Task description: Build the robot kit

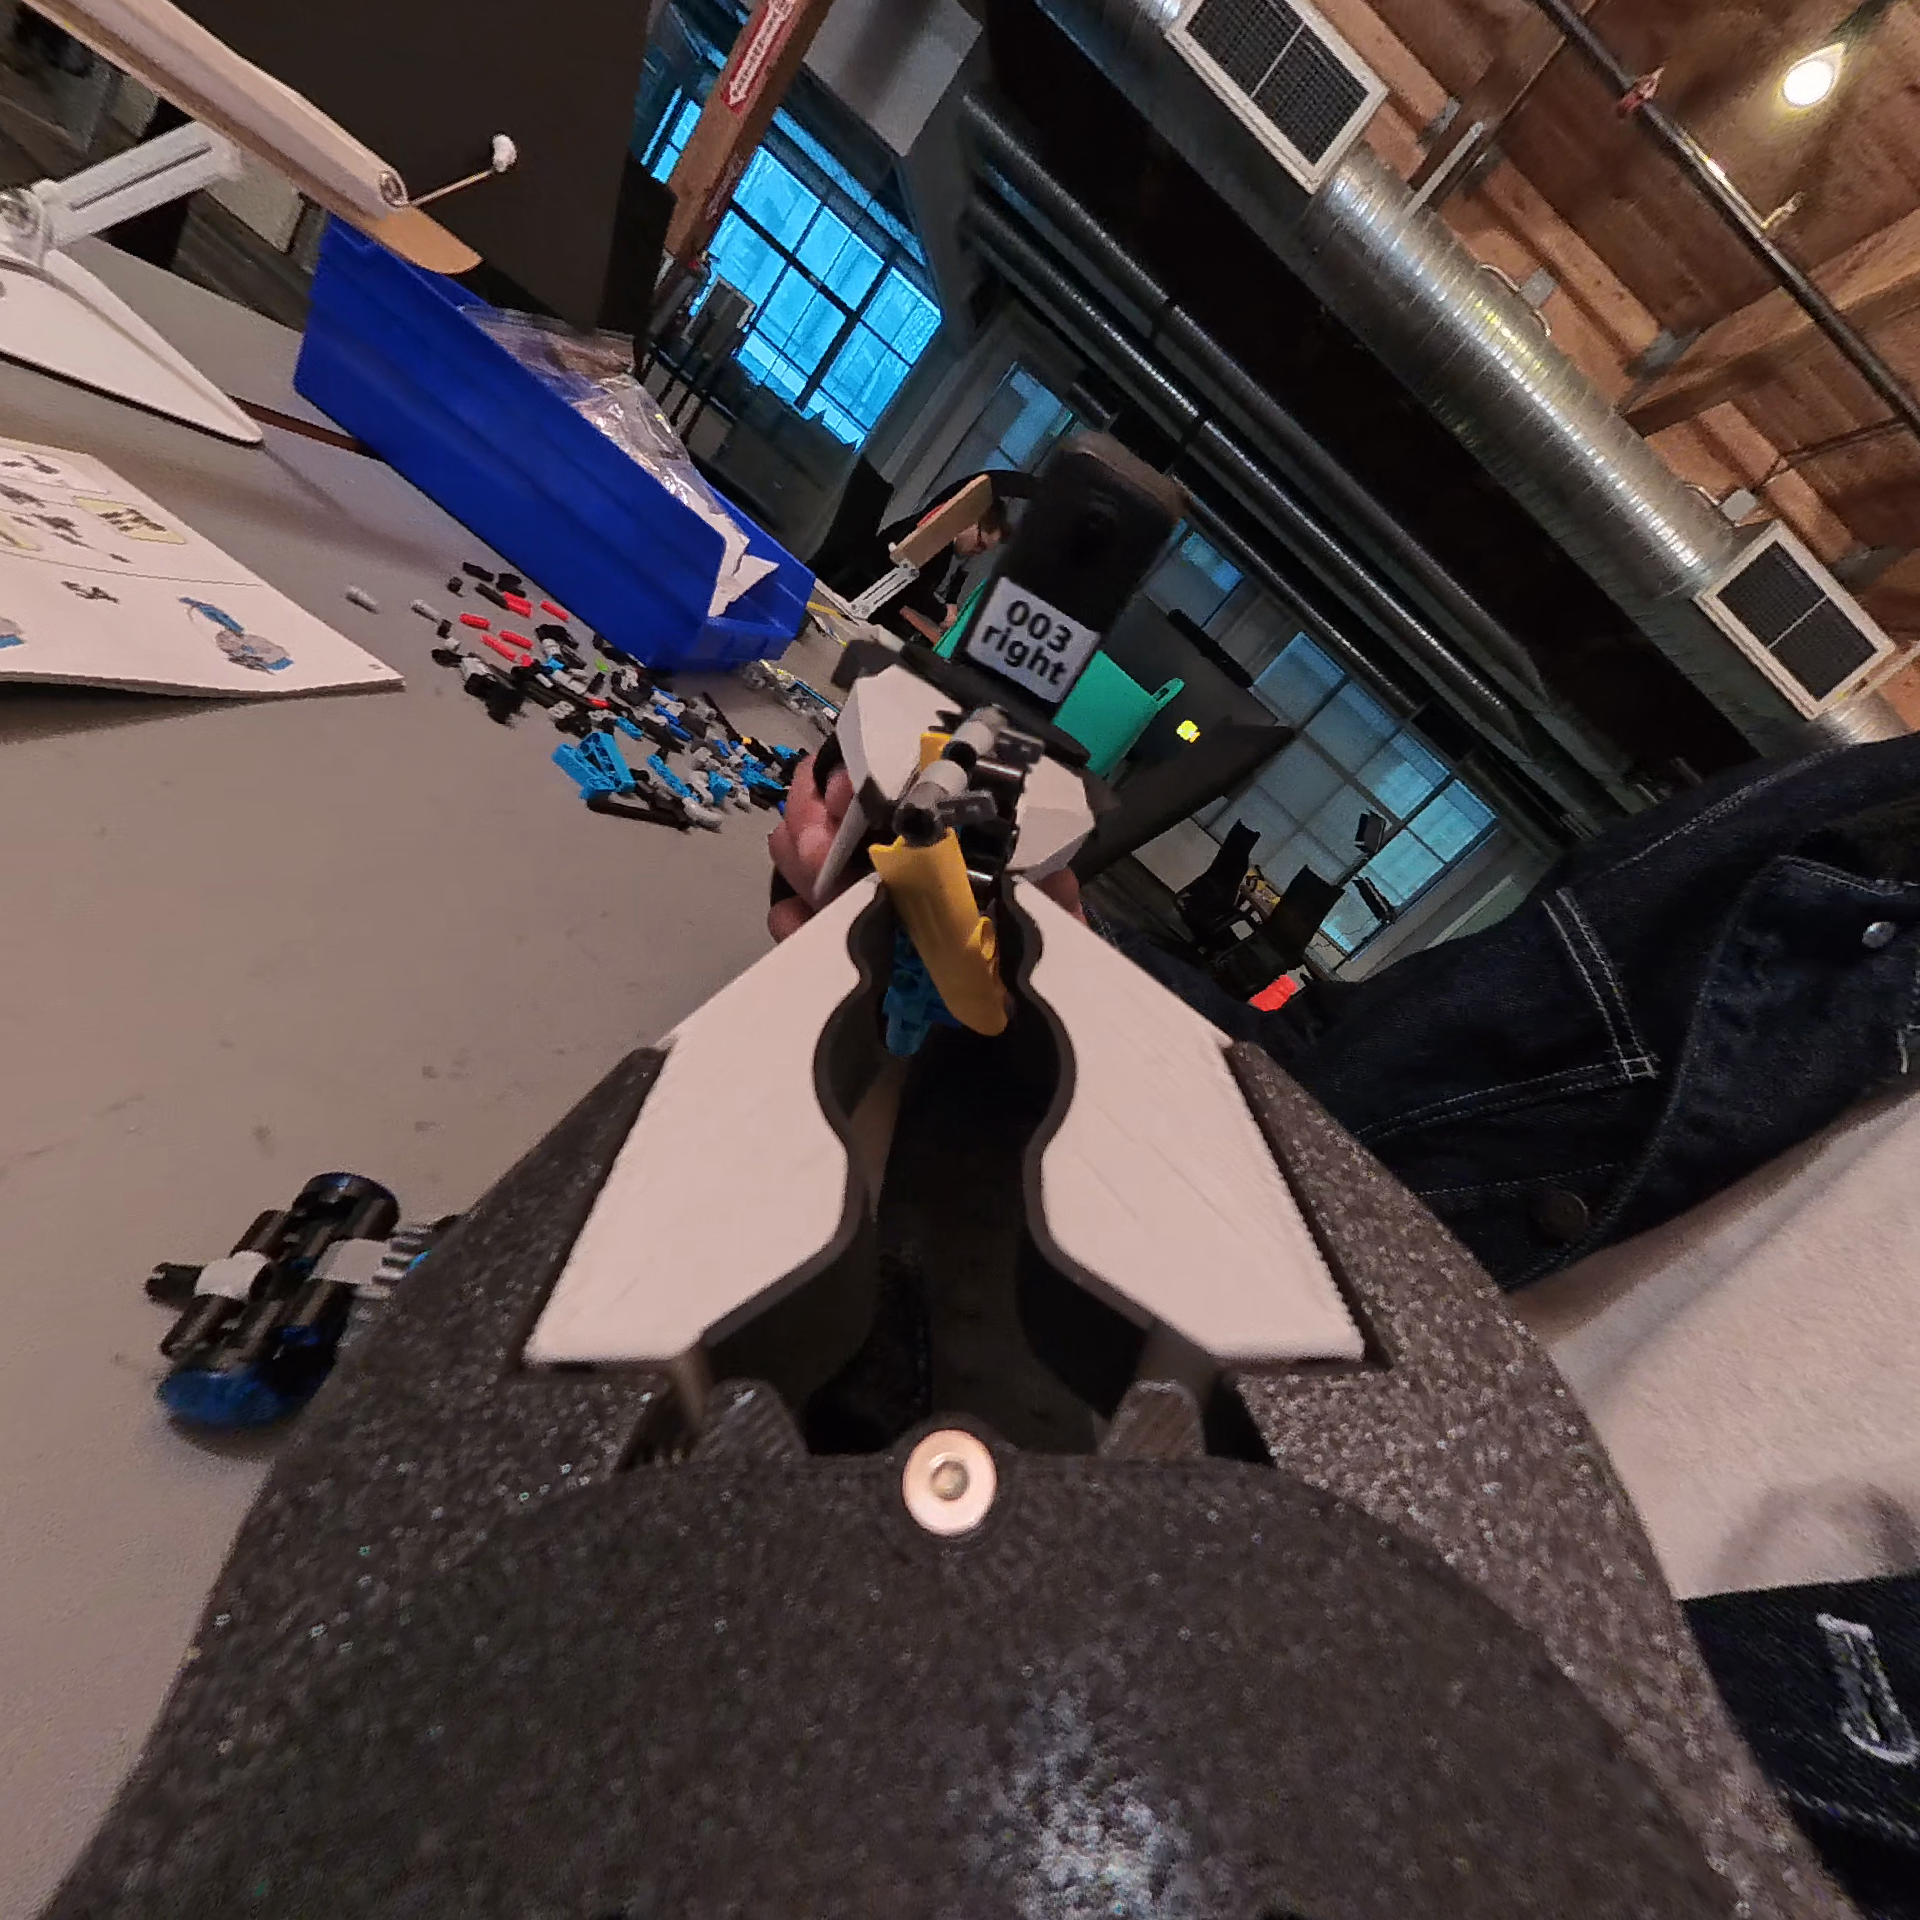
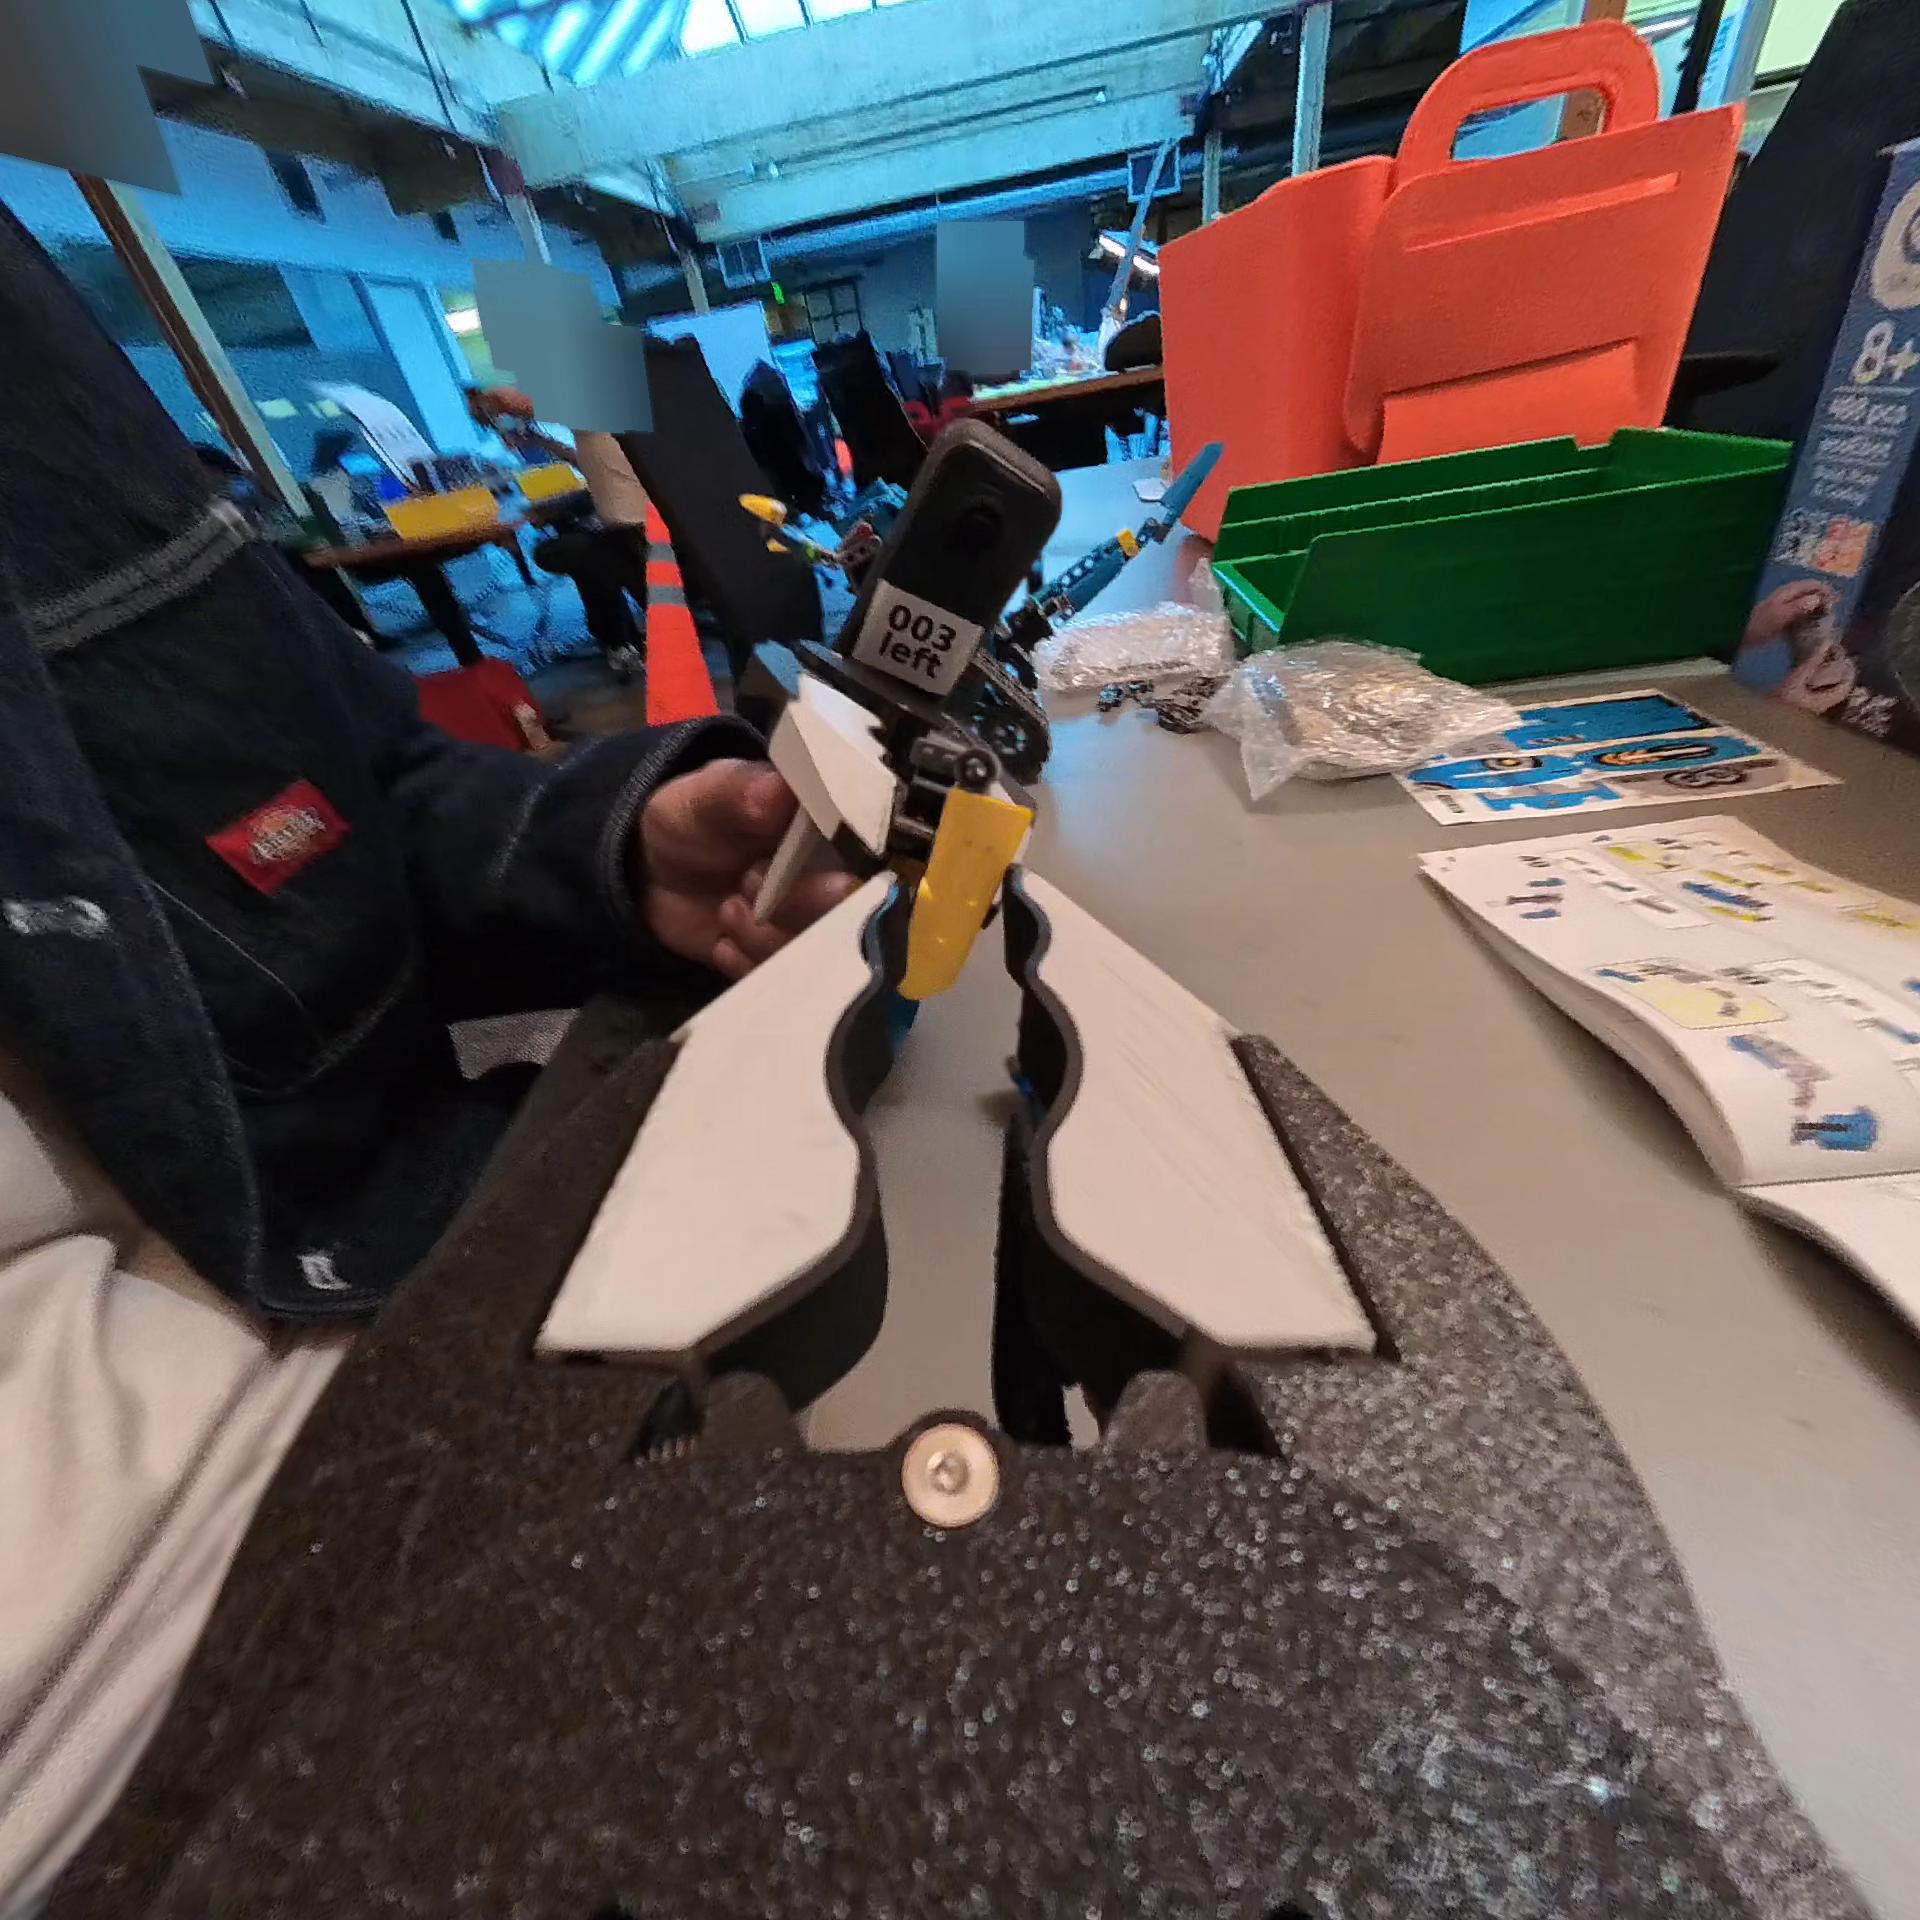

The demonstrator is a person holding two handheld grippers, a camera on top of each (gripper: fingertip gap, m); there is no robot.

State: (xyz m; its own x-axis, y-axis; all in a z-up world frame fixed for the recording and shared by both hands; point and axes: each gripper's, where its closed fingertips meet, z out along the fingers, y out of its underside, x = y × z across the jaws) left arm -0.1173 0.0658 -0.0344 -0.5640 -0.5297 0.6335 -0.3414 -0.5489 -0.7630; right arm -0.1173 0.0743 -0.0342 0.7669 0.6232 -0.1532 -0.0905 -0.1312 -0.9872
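A small brick assembly with a yellow panel [image 1: 940, 935], a blue beam [image 1: 914, 997] and grey and black pins [image 1: 956, 779] hangs above the grey table between both grippers. My left gripper [image 1: 945, 894] is shut on the yellow and blue end. My right gripper [image 1: 961, 800] faces it and grips the pin end. In the right wrist view, my right gripper [image 2: 948, 894] closes around the yellow panel [image 2: 961, 873]. The left gripper [image 2: 914, 800] is held opposite by a hand [image 2: 707, 852].
A blue bin [image 1: 520, 447], a pile of loose pieces [image 1: 623, 717], an open booklet [image 1: 156, 582] and a black and blue sub-assembly [image 1: 270, 1288] lie on the table. A green bin [image 2: 1507, 551], orange bag [image 2: 1455, 291], plastic bags [image 2: 1330, 707] and sticker sheet [image 2: 1600, 769] are at the right. The grippers are tip to tip, or close to it.
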